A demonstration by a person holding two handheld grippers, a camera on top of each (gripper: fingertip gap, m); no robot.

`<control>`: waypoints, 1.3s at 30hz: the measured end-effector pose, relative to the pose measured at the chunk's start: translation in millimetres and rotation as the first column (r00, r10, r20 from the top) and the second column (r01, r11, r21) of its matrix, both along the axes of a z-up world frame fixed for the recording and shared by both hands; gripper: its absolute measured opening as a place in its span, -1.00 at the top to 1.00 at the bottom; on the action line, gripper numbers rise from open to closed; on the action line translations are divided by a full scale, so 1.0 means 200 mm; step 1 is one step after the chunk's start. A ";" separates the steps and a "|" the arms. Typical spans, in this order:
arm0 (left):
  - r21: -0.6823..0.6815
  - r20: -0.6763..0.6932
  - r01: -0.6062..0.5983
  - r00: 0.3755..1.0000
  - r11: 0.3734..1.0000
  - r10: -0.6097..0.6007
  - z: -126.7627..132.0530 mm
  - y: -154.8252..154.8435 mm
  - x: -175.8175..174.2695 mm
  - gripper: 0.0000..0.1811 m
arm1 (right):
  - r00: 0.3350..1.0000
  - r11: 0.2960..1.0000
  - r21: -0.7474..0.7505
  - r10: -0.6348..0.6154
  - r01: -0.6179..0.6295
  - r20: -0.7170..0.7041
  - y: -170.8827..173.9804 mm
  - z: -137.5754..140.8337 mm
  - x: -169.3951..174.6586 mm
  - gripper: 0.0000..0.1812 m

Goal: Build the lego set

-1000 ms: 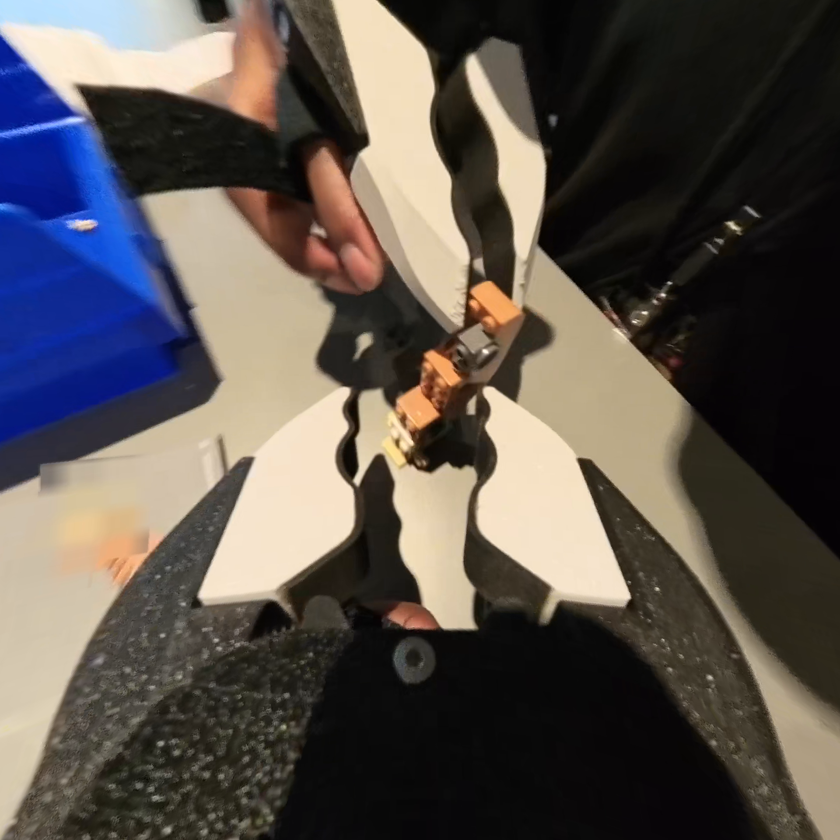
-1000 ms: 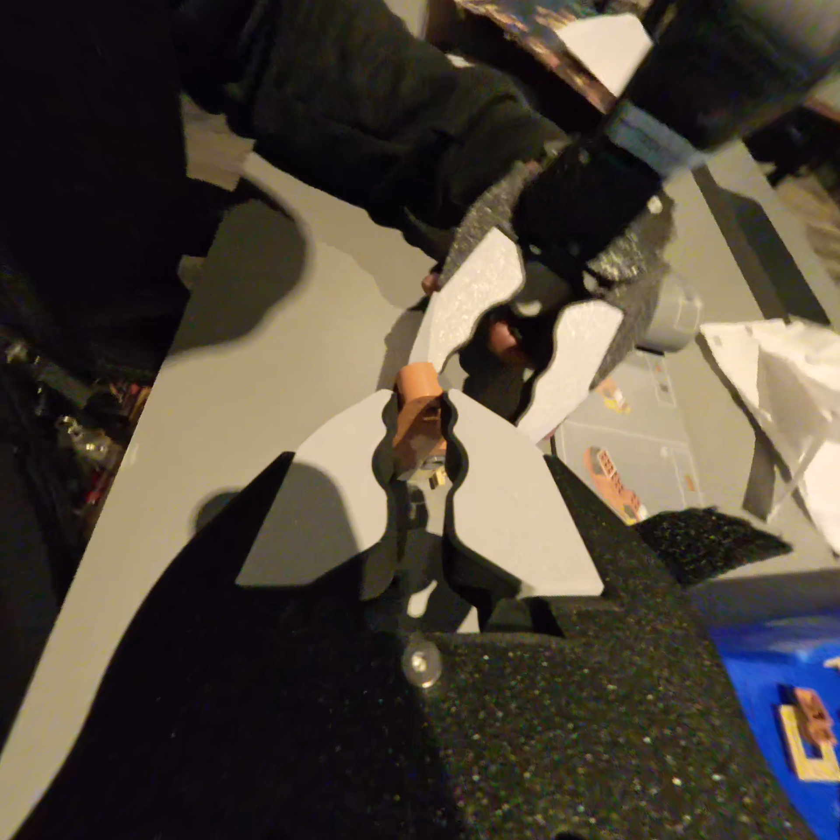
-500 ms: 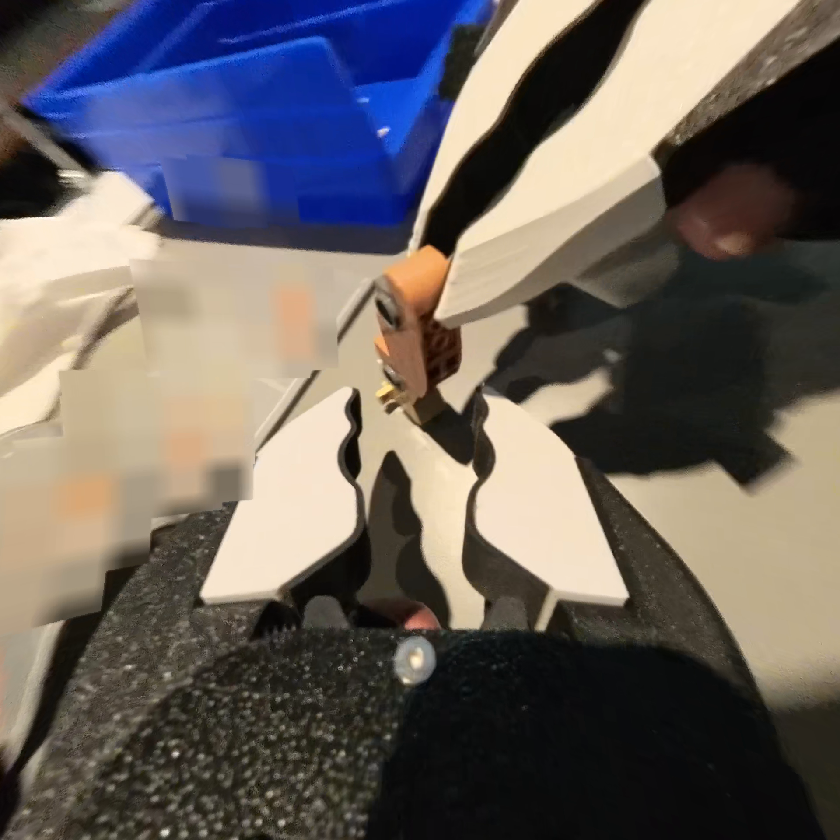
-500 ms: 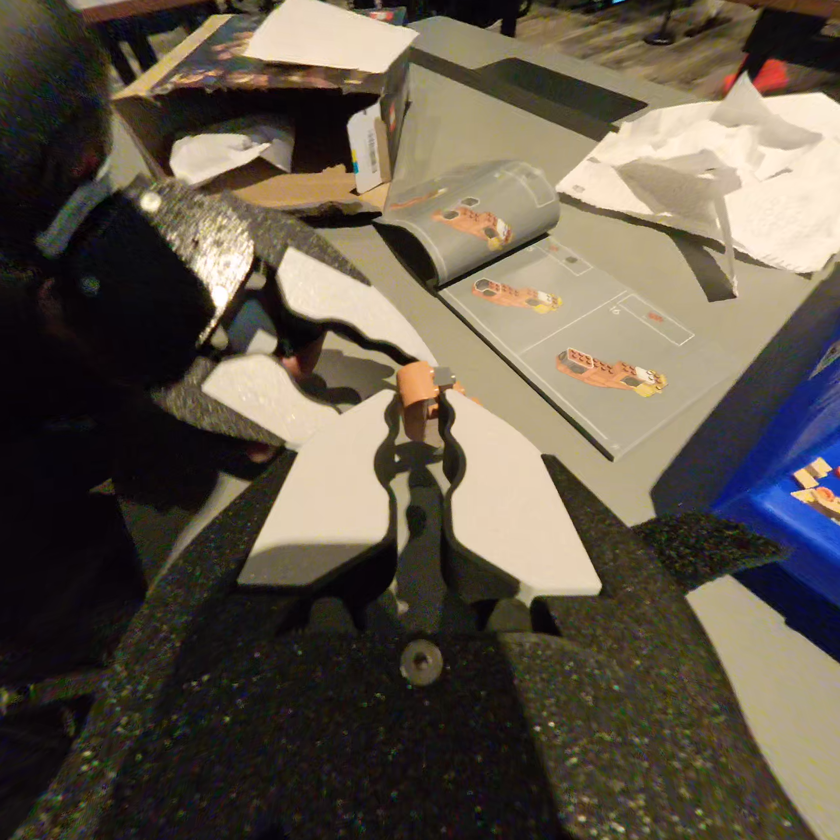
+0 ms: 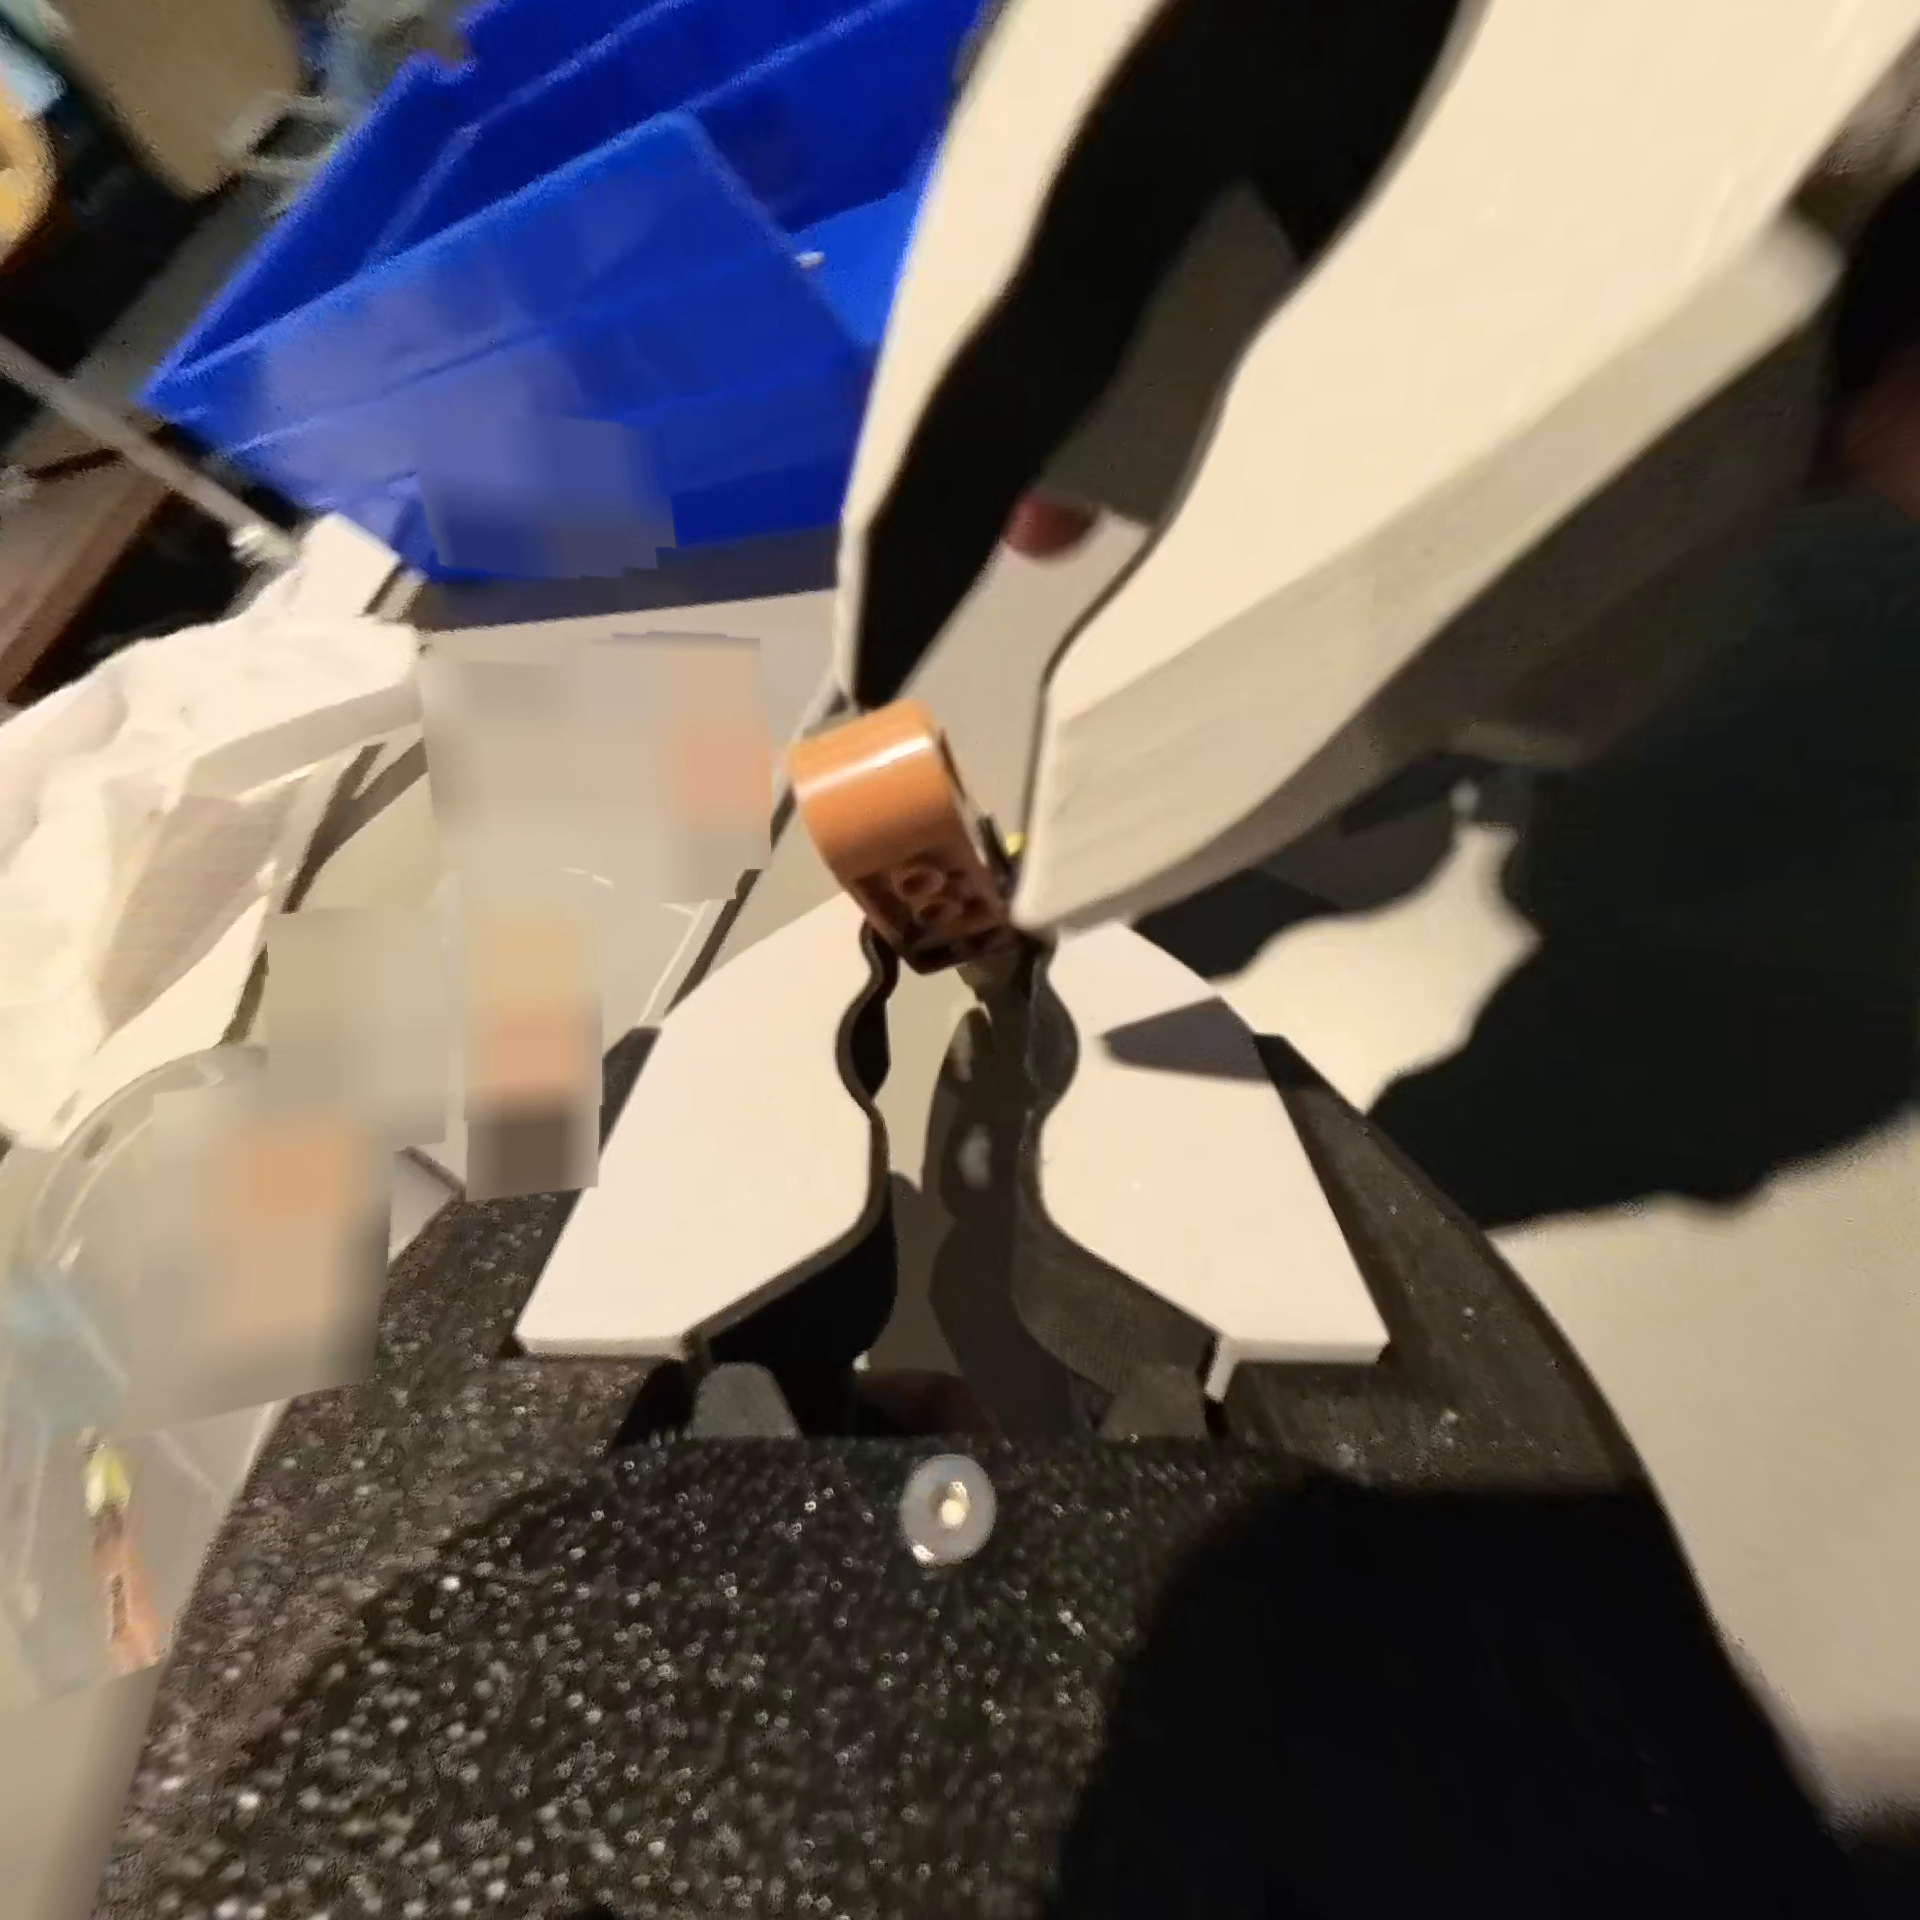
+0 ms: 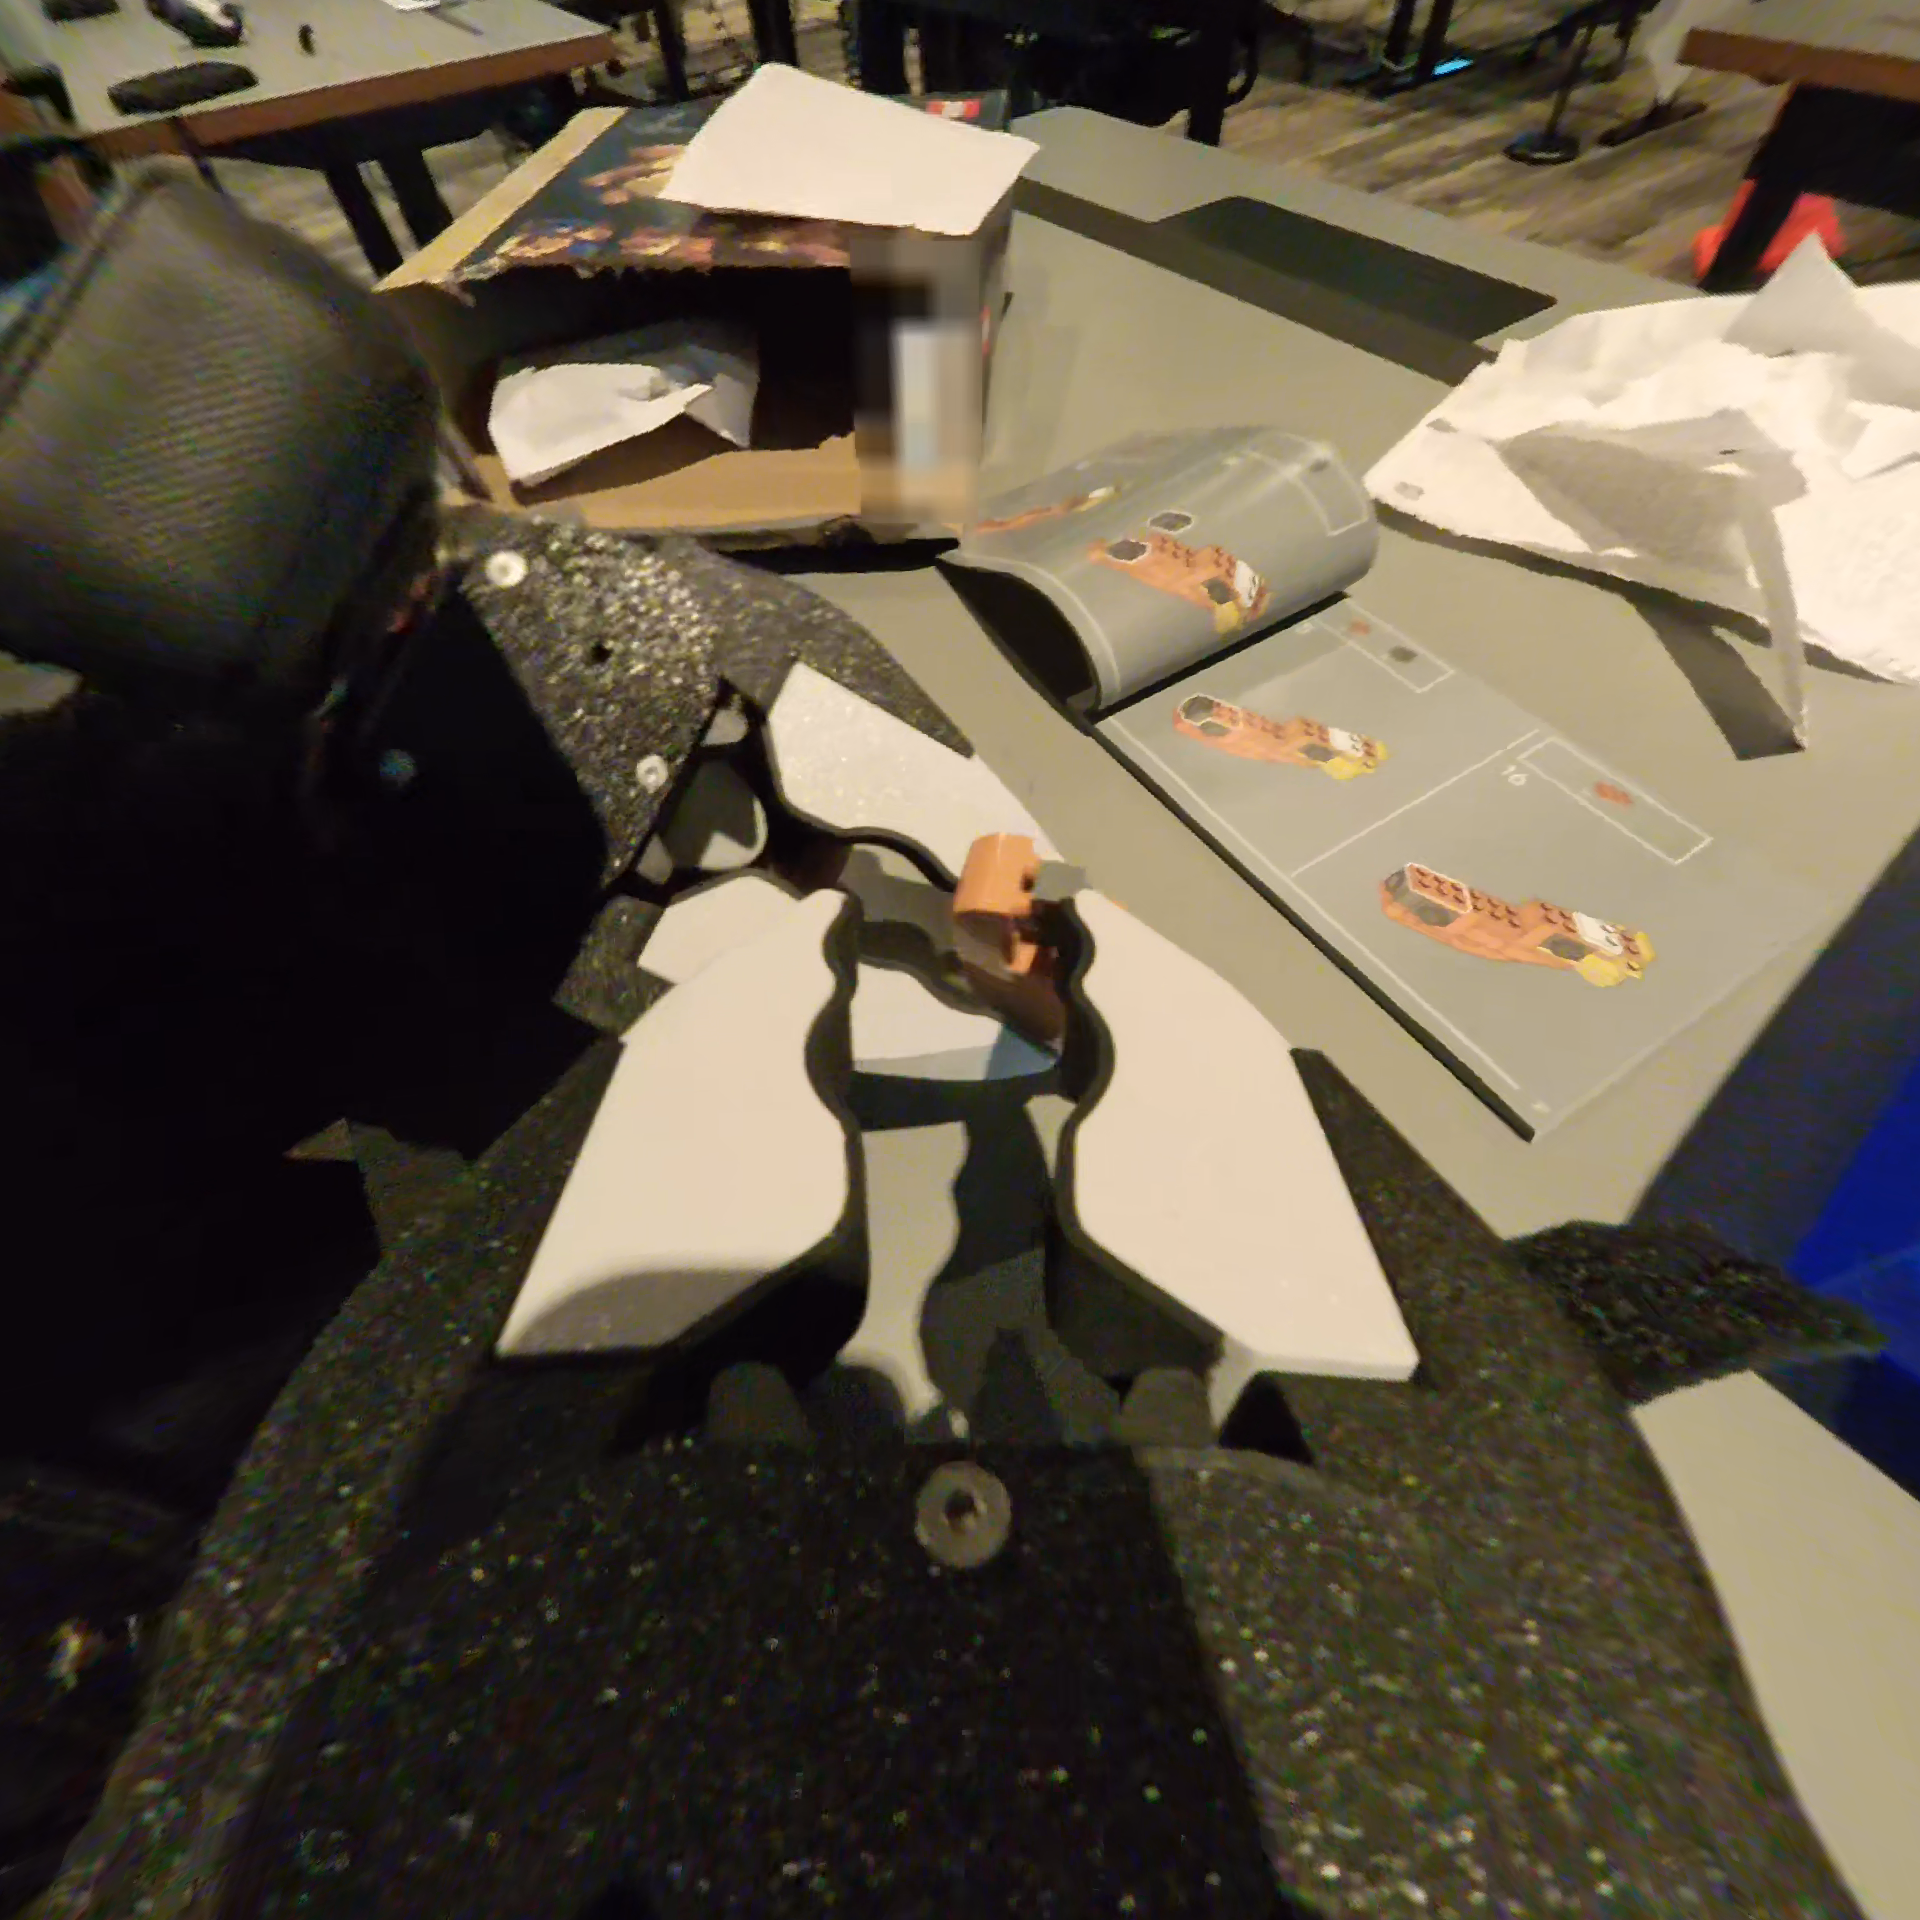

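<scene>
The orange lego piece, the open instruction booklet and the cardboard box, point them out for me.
orange lego piece [image 6: 995, 902]: right wrist view, its top block.
instruction booklet [image 6: 1475, 831]: right wrist view, flat page.
cardboard box [image 6: 675, 499]: right wrist view, inner floor.

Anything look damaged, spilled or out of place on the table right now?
Mostly clutter. The cardboard box lies torn open on its side with paper spilling out, and crumpled white paper sits beyond the open instruction booklet. The orange lego piece looks intact between the hand-held grippers.

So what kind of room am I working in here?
Probably a shared workroom or office: more tables stand on wood flooring behind this grey table, which carries an open instruction booklet, a torn cardboard box and blue bins.
</scene>
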State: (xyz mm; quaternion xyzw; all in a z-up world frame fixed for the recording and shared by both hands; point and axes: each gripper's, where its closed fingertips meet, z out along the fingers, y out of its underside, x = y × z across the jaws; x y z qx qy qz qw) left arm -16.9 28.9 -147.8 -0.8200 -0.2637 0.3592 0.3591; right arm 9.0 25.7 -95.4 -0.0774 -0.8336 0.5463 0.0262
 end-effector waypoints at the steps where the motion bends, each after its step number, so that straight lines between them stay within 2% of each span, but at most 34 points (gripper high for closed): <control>1: 0.003 0.011 0.048 0.999 0.999 -0.048 -0.01 0.01 0.01 0.77 | 1.000 1.000 0.000 0.013 -0.013 -0.020 0.01 0.01 0.00 0.58; 4: 0.032 0.071 0.175 0.982 0.984 -0.177 -0.02 0.01 0.04 0.78 | 0.997 0.999 0.016 0.043 -0.042 -0.060 0.04 0.02 -0.03 0.58; 8: 0.069 0.146 0.247 0.956 0.966 -0.255 -0.05 -0.02 0.03 0.80 | 0.993 0.995 0.087 0.058 -0.049 -0.098 0.11 -0.02 -0.11 0.58; 12: 0.101 0.175 0.263 0.944 0.959 -0.278 -0.05 -0.02 0.02 0.80 | 0.988 0.985 0.169 0.066 -0.042 -0.140 0.20 -0.09 -0.19 0.57; 16: 0.105 0.199 0.270 0.937 0.957 -0.286 -0.05 -0.02 0.02 0.80 | 0.966 0.952 0.298 0.144 -0.077 -0.213 0.33 -0.17 -0.23 0.57; 19: 0.090 0.246 0.278 0.925 0.956 -0.291 -0.04 -0.01 0.03 0.80 | 0.945 0.935 0.341 0.195 -0.099 -0.262 0.40 -0.20 -0.24 0.56; 28: 0.029 0.460 0.322 0.836 0.946 -0.299 0.02 0.01 0.02 0.78 | 0.922 0.928 0.322 0.280 -0.188 -0.269 0.25 -0.22 -0.20 0.58; 31: -0.012 0.468 0.340 0.833 0.940 -0.296 0.02 0.02 0.00 0.77 | 0.922 0.931 0.307 0.283 -0.198 -0.263 0.23 -0.22 -0.19 0.58; 39: 0.017 0.444 0.345 0.838 0.938 -0.316 0.06 0.08 -0.03 0.76 | 0.932 0.941 0.281 0.261 -0.188 -0.250 0.24 -0.22 -0.20 0.58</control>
